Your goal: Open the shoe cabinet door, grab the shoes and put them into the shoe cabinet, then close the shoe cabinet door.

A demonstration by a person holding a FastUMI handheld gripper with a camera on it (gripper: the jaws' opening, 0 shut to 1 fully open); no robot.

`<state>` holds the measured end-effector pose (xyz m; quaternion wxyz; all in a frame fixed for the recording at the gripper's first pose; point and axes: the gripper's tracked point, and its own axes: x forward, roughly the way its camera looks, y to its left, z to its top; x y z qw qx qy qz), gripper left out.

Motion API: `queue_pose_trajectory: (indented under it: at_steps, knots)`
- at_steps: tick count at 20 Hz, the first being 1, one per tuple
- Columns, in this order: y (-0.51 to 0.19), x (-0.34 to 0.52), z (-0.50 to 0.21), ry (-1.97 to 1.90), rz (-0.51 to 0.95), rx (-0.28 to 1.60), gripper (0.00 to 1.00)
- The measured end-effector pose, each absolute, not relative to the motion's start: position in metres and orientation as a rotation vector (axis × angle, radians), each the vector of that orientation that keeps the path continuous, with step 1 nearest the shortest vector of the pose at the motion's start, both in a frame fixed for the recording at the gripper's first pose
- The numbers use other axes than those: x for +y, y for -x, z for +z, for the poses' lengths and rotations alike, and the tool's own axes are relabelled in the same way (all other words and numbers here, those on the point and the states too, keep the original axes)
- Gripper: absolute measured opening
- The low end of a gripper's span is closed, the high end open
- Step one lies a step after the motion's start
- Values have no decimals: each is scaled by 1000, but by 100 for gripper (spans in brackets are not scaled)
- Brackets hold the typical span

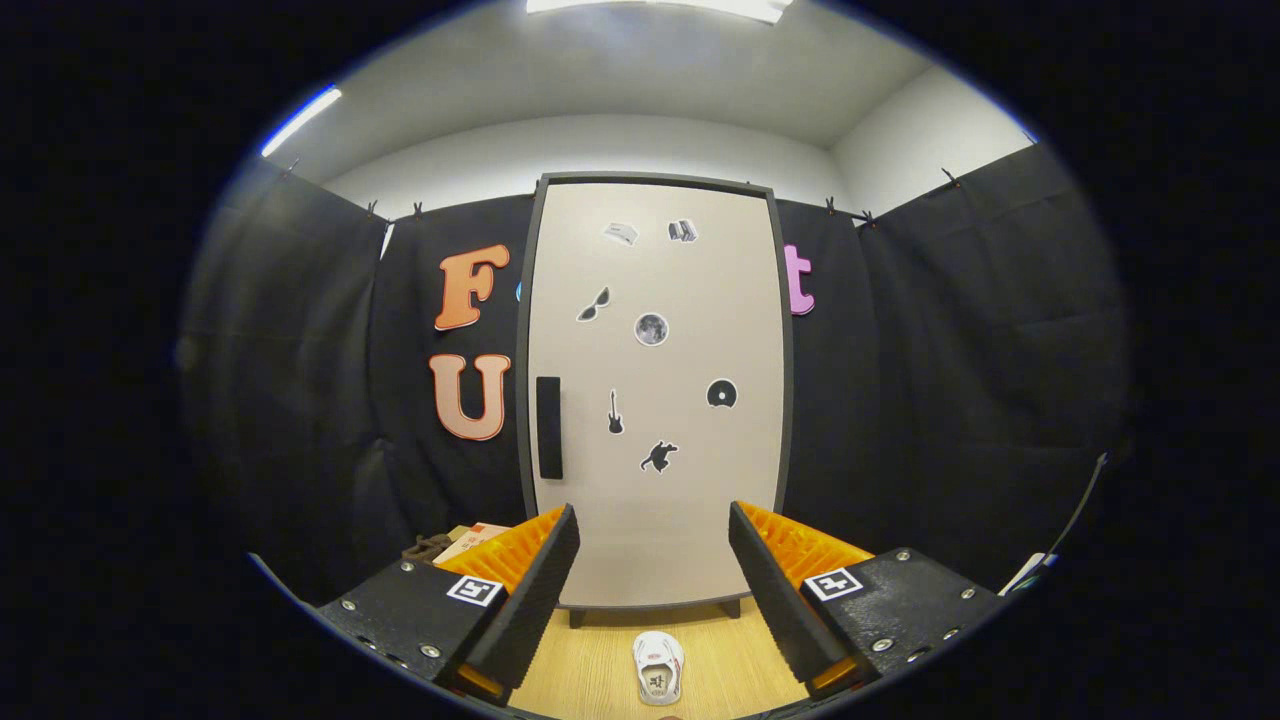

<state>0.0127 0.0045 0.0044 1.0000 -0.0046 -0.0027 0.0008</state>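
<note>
The tongs [655, 575] are spread wide with nothing between them. A white shoe [658, 667] lies on the wooden floor [590, 670], low between the fingers, at 6 o'clock. The shoe cabinet [655, 390] stands straight ahead at 12 o'clock. Its door [690, 520] is closed. A dark handle [549, 427] sits at 9 o'clock on the door.
</note>
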Motion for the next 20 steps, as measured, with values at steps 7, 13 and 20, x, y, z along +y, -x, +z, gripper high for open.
queue_pose_trajectory:
  at_steps: [7,13,20]
  knots:
    - [-23,12,1,12,17,4,94]
    - [-47,36,-1,11,55,9,94]
    - [-95,75,1,0,115,10,94]
